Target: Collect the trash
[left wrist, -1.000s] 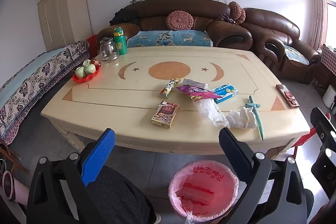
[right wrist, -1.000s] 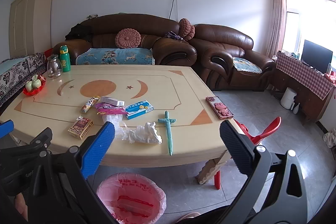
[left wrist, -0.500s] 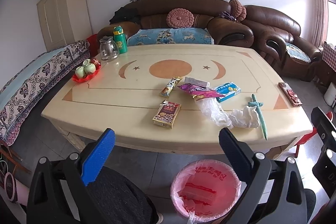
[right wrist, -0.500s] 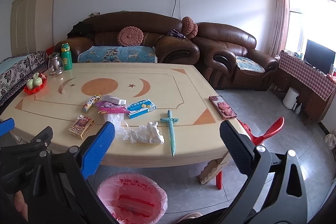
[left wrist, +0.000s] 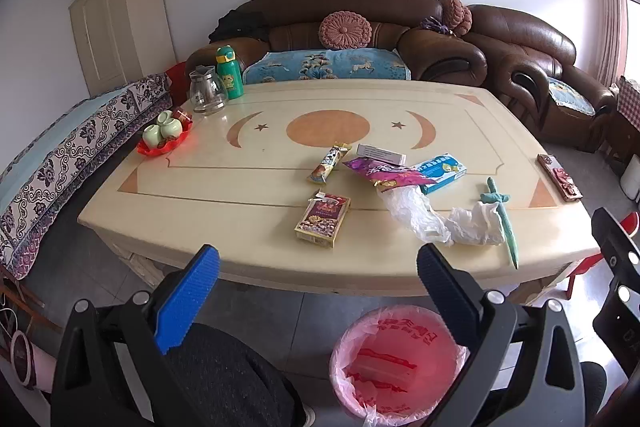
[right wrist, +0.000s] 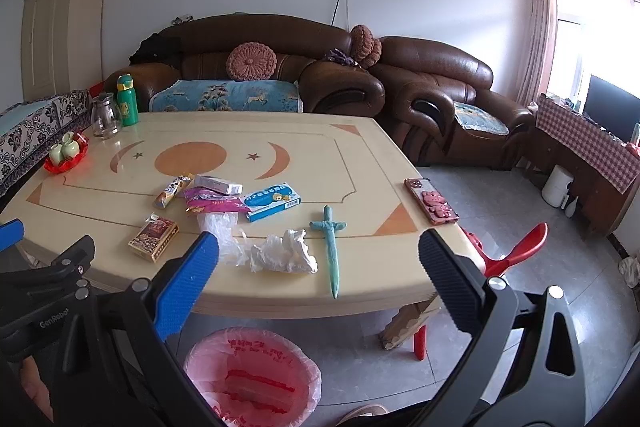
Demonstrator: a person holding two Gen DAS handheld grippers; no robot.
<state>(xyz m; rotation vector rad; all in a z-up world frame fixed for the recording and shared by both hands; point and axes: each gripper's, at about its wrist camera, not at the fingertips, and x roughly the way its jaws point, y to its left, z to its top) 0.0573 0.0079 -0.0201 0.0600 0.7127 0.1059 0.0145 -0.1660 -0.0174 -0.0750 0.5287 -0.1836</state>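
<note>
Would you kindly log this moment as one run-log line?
left gripper: open, empty | right gripper: open, empty | crumpled plastic: on table | bin: on floor beside the table

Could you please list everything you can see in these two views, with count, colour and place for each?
Table: 1, cream with orange inlay, centre.
Snack box: 1, brown-gold, near edge.
Snack stick wrapper: 1, yellow-white, mid-table.
White box: 1, beside the wrapper.
Pink wrapper: 1, mid-table.
Blue box: 1, right of pink wrapper.
Plastic bags: crumpled, clear-white, near edge.
Toy sword: 1, teal, right.
Phone: 1, pink case, right edge.
Red tray with green cups: 1, left.
Glass jug: 1, far-left corner.
Green bottle: 1, beside jug.
Trash bin: 1, pink liner, floor.
Sofas: brown, behind.
Left gripper: open.
Right gripper: open.
</note>
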